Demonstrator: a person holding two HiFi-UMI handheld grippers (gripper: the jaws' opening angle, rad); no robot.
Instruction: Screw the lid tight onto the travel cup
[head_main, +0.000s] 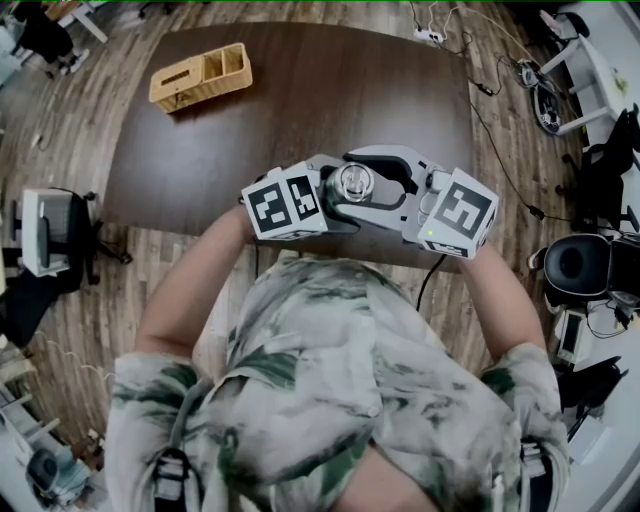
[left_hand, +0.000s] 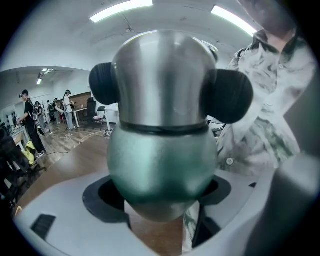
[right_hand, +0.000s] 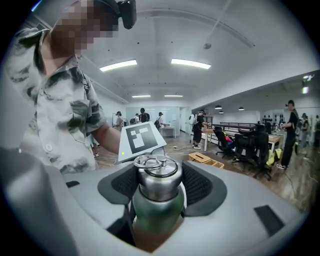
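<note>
Travel cup (right_hand: 152, 212): green body, steel lid (right_hand: 158, 184) w/ ring (right_hand: 150, 161) on top.

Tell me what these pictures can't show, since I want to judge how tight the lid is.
- The threads under the lid: every view, covered by the lid itself.
- Far side of the joint: left gripper view, turned away behind the travel cup.
- Green body of the cup: head view, hidden by the left claw and right claw; only the lid top shows.
- Contents of the basket: head view, too small.
</note>
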